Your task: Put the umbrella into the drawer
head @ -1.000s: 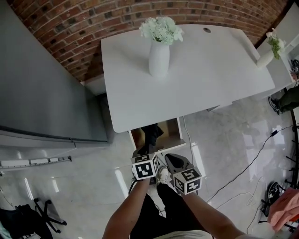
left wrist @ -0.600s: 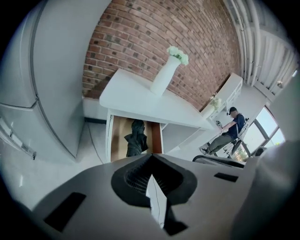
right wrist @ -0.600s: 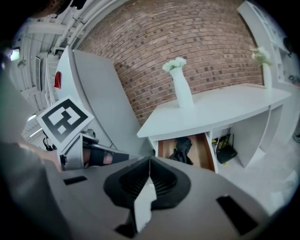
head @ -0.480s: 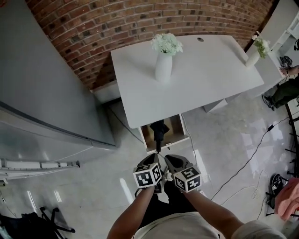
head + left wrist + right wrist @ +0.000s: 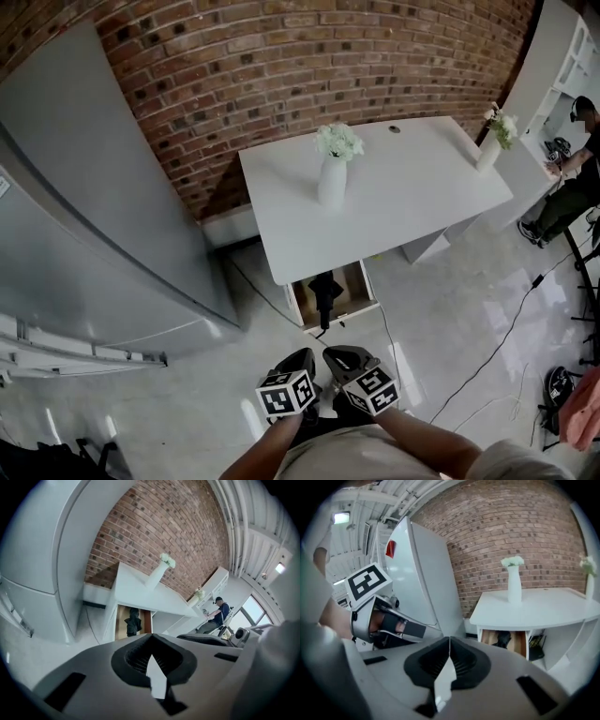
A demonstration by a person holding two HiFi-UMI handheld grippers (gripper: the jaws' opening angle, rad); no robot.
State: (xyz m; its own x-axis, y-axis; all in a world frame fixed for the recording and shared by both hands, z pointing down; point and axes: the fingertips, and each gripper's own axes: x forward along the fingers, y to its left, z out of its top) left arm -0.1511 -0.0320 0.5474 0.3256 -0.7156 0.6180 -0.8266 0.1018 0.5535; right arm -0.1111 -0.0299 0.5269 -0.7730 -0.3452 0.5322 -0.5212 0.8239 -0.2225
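1. One white table (image 5: pixel 403 197) stands against the brick wall (image 5: pixel 281 66); every place below is given from this table.
2. One drawer (image 5: pixel 343 310) is pulled out from under the table's front edge, near its left corner, and its wooden inside shows.
3. One black umbrella (image 5: pixel 325 289), folded, sits in that open drawer just below the table's front edge. Its thin lower end reaches over the drawer's front wall.
4. There are two grippers. The left gripper (image 5: pixel 304 356) and the right gripper (image 5: pixel 336 354) hover side by side in front of the table, well apart from the drawer and the umbrella.
5. The left gripper's jaws are pressed together with nothing between them.
6. The right gripper's jaws likewise meet at the tips and hold nothing.
7. There are two white vases with pale flowers. One vase (image 5: pixel 331 180) stands upright on the table toward its left half. The second vase (image 5: pixel 487 150) stands at the table's far right end, and whether it rests on the table or on the surface next to it cannot be told.
8. One large grey cabinet (image 5: pixel 94 234) stands to the left of the table.
9. One person (image 5: pixel 581 178) is beyond the table's right end.
10. One black cable (image 5: pixel 506 337) lies across the floor to the front right of the table.
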